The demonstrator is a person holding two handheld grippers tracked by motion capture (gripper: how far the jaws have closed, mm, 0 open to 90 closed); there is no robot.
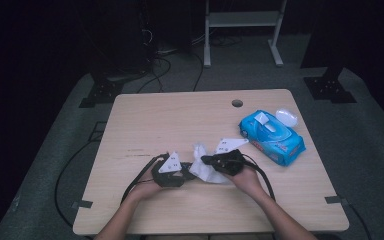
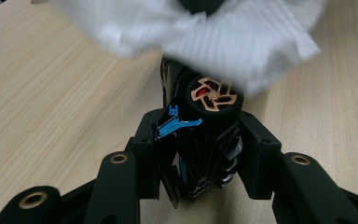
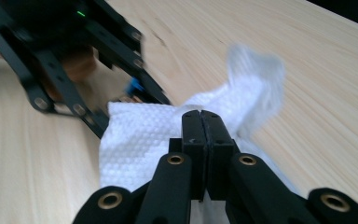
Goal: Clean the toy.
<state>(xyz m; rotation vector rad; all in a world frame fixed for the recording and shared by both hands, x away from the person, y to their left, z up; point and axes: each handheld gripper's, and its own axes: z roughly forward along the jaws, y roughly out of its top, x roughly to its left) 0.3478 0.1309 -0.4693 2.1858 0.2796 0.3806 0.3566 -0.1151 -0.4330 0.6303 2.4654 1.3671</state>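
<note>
This looks like a lab or recording studio rather than a home. A single pale wooden counter (image 1: 145, 125) with a cable hole (image 1: 237, 103) stands on grey carpet (image 1: 370, 150), ringed by darkness. Black cables (image 1: 157, 70) trail across the floor, heavy black stand bases (image 1: 329, 89) flank it, and a white metal frame (image 1: 242, 30), perhaps another desk, stands behind.

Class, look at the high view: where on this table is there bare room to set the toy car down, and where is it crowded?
Free: the table's left half, and the near strip before the forearms. Crowded: the middle, where both grippers meet at the white wipe, and right rear by the blue wipes pack.
</note>
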